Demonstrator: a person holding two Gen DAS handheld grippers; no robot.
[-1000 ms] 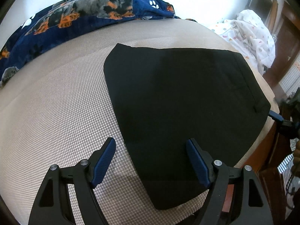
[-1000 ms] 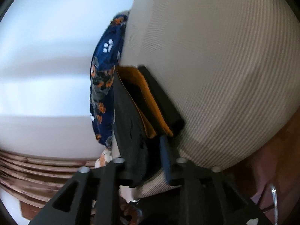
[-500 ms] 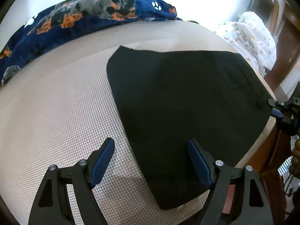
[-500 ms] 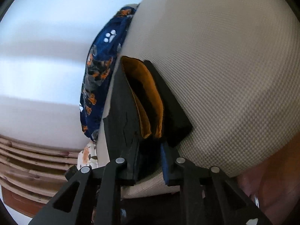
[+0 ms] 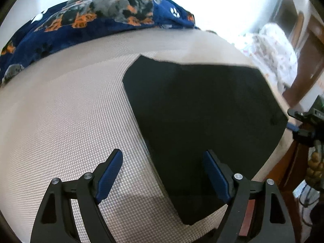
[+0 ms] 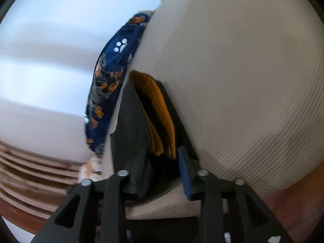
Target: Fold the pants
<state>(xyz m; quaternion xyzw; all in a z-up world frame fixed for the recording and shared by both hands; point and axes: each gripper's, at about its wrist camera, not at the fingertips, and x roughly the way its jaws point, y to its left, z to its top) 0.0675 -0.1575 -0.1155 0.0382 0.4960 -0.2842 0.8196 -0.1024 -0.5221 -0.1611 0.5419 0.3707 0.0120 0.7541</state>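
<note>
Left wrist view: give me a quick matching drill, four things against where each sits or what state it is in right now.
Things:
1. black pants
2. left tool
3. right tool
4. paw-print blanket

States:
A. bunched along the far edge of the beige bed surface
B. open, straddling the pants' left edge
C. lying flat on the bed
D. at the pants' right corner, gripping the cloth

Pairs: 1-C, 2-B, 3-D, 4-A
</note>
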